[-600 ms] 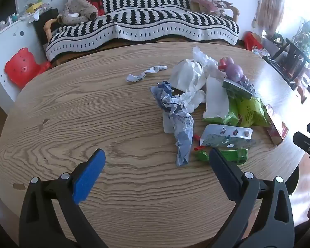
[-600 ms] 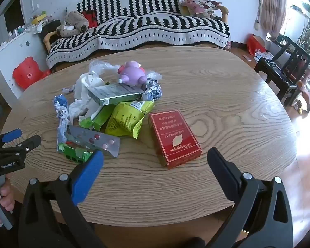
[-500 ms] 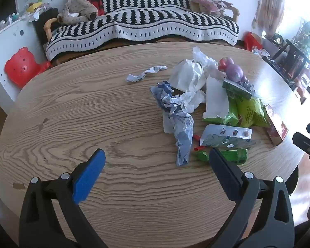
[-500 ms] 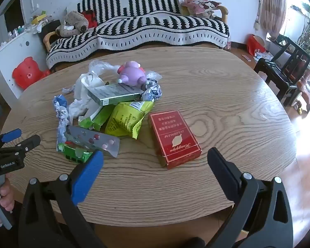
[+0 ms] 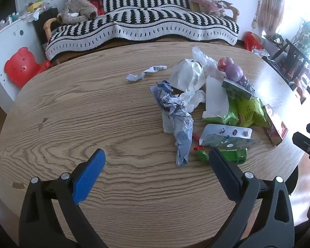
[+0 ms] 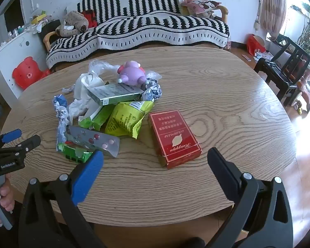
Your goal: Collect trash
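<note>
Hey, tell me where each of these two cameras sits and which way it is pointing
Left wrist view: sits on the left gripper, low over the near table edge, facing the sofa; its open jaws show, trash pile ahead and right, right gripper at the right edge.
Right wrist view: sits on the right gripper, facing the same sofa; open jaws frame the red box, left gripper and a hand at left.
Shared: table, sofa, red box, blister pack, purple toy.

On the table (image 6: 227, 95), the cigarette box (image 6: 174, 136) lies right of the heaped trash (image 6: 105, 107), near the front edge.
</note>
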Motion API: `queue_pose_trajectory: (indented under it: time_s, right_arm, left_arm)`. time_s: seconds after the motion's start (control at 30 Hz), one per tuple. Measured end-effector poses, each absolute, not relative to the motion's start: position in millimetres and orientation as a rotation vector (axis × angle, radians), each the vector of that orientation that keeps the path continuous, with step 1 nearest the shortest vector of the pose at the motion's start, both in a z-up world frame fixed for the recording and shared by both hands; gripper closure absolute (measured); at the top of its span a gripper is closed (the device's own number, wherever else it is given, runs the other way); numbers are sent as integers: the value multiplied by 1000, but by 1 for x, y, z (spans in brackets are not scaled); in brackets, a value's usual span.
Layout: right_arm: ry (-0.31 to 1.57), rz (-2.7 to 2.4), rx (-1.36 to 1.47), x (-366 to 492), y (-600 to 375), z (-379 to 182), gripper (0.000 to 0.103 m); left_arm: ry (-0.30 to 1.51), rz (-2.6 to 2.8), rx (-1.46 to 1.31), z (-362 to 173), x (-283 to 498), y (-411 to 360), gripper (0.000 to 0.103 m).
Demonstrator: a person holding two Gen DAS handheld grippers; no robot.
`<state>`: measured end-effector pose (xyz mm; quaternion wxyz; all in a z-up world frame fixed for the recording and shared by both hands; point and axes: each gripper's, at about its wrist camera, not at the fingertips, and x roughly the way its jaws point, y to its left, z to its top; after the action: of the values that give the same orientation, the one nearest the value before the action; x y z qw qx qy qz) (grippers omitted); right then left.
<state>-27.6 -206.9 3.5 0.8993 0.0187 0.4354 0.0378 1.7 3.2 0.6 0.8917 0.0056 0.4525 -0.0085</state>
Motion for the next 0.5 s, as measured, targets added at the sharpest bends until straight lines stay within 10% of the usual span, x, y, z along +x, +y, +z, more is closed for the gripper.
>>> queue_pose_trajectory:
  time_s: [0.5]
  right_arm:
    - [901, 78, 39, -28, -206, 3, 6]
  left_arm:
    - [941, -16, 9, 0, 0, 1, 5]
